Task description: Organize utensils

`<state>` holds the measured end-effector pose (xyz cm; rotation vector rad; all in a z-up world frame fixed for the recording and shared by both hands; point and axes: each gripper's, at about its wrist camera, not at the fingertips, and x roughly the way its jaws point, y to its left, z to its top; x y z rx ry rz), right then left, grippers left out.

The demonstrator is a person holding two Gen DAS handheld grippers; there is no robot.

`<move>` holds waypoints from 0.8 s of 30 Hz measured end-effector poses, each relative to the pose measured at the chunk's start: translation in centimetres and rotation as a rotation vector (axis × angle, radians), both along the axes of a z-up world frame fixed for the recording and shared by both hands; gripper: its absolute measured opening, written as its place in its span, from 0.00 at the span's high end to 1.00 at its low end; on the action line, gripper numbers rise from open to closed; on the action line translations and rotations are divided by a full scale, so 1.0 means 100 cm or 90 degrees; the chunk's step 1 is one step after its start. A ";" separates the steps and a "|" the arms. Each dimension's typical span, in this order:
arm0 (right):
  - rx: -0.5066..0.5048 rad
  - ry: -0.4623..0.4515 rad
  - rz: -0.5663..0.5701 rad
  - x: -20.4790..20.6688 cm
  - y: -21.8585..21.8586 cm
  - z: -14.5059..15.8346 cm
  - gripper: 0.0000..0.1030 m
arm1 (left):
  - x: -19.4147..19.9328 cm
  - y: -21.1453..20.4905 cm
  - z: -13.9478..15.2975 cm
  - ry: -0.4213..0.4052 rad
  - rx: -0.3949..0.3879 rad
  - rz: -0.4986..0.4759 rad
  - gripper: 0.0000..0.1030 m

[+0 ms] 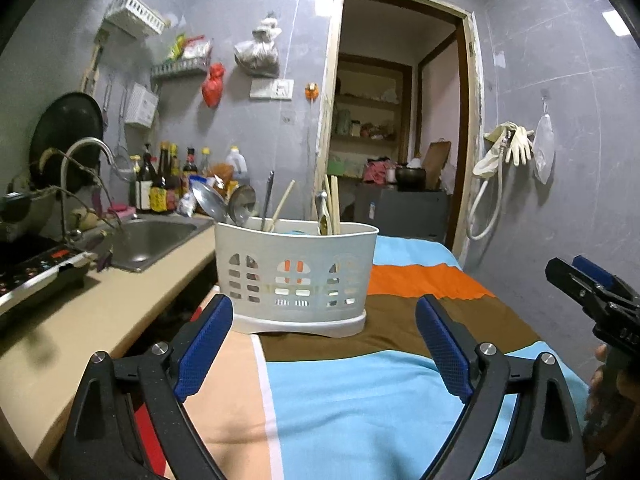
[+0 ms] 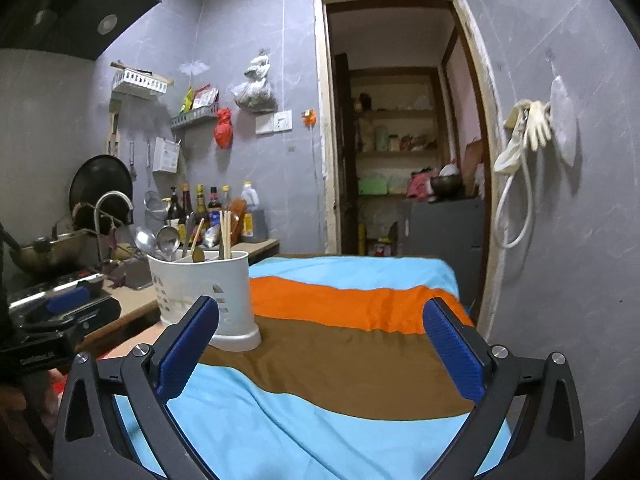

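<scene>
Straight ahead of the left gripper (image 1: 324, 344), whose jaws are spread and empty, stands the white caddy (image 1: 296, 272) holding spoons (image 1: 208, 200) and chopsticks (image 1: 334, 204). The right gripper (image 2: 320, 344), also spread and empty, has it ahead to its left. A careless nudge could tip the tall caddy on the soft cloth (image 1: 360, 400).

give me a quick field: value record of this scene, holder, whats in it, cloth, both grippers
holder: white slotted utensil holder standing upright on the striped cloth
contents: ladles, chopsticks and a few other utensils, standing handle-down or handle-up inside
cloth: blue, orange and brown bands, no loose utensils visible on it
left gripper: open, nothing between the pads, pointing at the holder
right gripper: open, empty, holder to its left
sink: on the counter left of the holder
</scene>
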<state>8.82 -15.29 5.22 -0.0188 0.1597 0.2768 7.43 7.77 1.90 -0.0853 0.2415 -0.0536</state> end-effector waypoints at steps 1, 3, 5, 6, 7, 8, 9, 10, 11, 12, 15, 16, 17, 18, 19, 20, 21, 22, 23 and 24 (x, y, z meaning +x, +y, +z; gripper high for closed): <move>-0.002 -0.007 -0.005 -0.003 0.001 0.000 0.00 | -0.002 0.000 0.000 -0.004 0.005 0.005 0.13; -0.007 -0.016 -0.008 -0.007 0.001 0.000 0.00 | -0.006 -0.001 -0.001 -0.010 0.011 0.011 0.13; -0.012 -0.020 -0.009 -0.010 0.003 0.000 0.00 | -0.009 0.000 -0.001 -0.014 0.010 0.015 0.13; -0.014 -0.021 -0.009 -0.011 0.003 0.000 0.00 | -0.010 0.001 -0.001 -0.015 0.009 0.017 0.13; -0.014 -0.022 -0.008 -0.012 0.004 -0.001 0.00 | -0.010 0.001 0.000 -0.016 0.009 0.019 0.13; -0.014 -0.022 -0.007 -0.013 0.004 -0.001 0.00 | -0.010 0.001 0.000 -0.017 0.010 0.022 0.12; -0.012 -0.020 -0.006 -0.013 0.004 -0.002 0.00 | -0.011 0.002 0.001 -0.017 0.010 0.024 0.12; -0.011 -0.019 -0.006 -0.013 0.004 -0.002 0.00 | -0.012 0.002 0.001 -0.018 0.010 0.026 0.12; -0.011 -0.018 -0.006 -0.013 0.003 -0.003 0.00 | -0.013 0.002 0.001 -0.019 0.010 0.027 0.12; -0.010 -0.017 -0.006 -0.013 0.003 -0.003 0.00 | -0.014 0.002 0.001 -0.021 0.010 0.030 0.12; -0.010 -0.017 -0.005 -0.012 0.003 -0.004 0.00 | -0.015 0.001 0.000 -0.021 0.012 0.031 0.12; -0.011 -0.017 -0.006 -0.013 0.003 -0.004 0.00 | -0.015 0.001 0.000 -0.021 0.011 0.031 0.12; -0.011 -0.018 -0.007 -0.013 0.003 -0.004 0.00 | -0.015 0.001 0.000 -0.020 0.009 0.031 0.12; -0.011 -0.019 -0.007 -0.013 0.003 -0.004 0.00 | -0.016 0.001 0.000 -0.019 0.009 0.030 0.12; -0.011 -0.018 -0.006 -0.012 0.002 -0.004 0.00 | -0.016 0.001 0.000 -0.018 0.009 0.030 0.12; -0.010 -0.017 -0.006 -0.013 0.002 -0.004 0.00 | -0.017 0.000 0.001 -0.018 0.009 0.031 0.12; -0.010 -0.017 -0.006 -0.013 0.002 -0.004 0.00 | -0.017 0.001 0.000 -0.018 0.010 0.031 0.12; -0.010 -0.016 -0.006 -0.012 0.002 -0.004 0.00 | -0.017 0.001 0.000 -0.017 0.010 0.031 0.12; -0.010 -0.016 -0.005 -0.012 0.002 -0.004 0.00 | -0.017 0.002 0.000 -0.017 0.009 0.031 0.12; -0.010 -0.017 -0.005 -0.013 0.002 -0.003 0.00 | -0.017 0.002 0.000 -0.017 0.009 0.031 0.12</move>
